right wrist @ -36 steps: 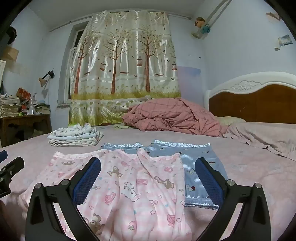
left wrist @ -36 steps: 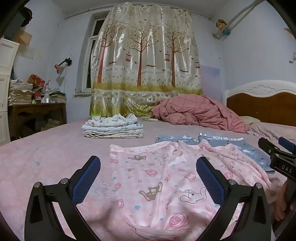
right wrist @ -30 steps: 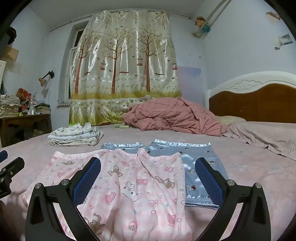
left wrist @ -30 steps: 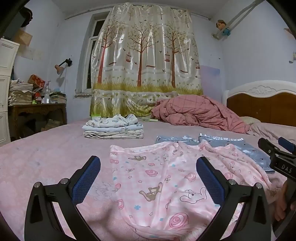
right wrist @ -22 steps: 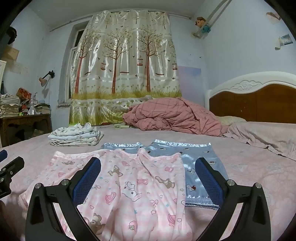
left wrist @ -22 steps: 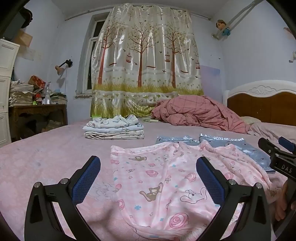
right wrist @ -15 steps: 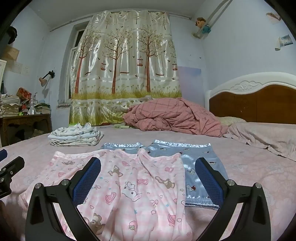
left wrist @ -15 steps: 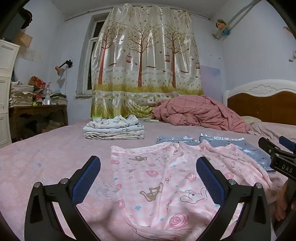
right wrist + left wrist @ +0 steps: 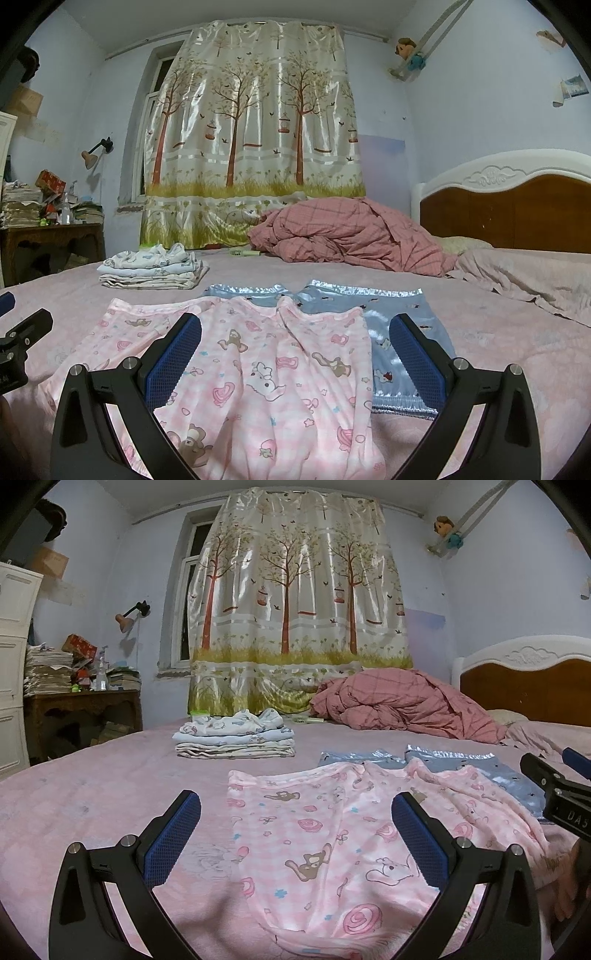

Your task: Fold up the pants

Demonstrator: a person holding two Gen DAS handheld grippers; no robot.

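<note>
Hovering released: left gripper (image 9: pixel 295 834) and right gripper (image 9: pixel 295 354), jaws wide, grasping nothing. Pink cartoon-print fleece pants (image 9: pixel 266 369) spread flat on pink bedsheet (image 9: pixel 110 794), overlapping blue satin pants (image 9: pixel 402 325), ready for folding.

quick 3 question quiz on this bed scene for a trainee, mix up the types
1. True or false: the pink pants lie partly over the blue pants.
2. What state is the right tool in? A) open B) shut on cloth
3. Fill in: the folded stack sits on the ____.

Key: 1 true. 2 A; the left tool is open too. 3 bed.
</note>
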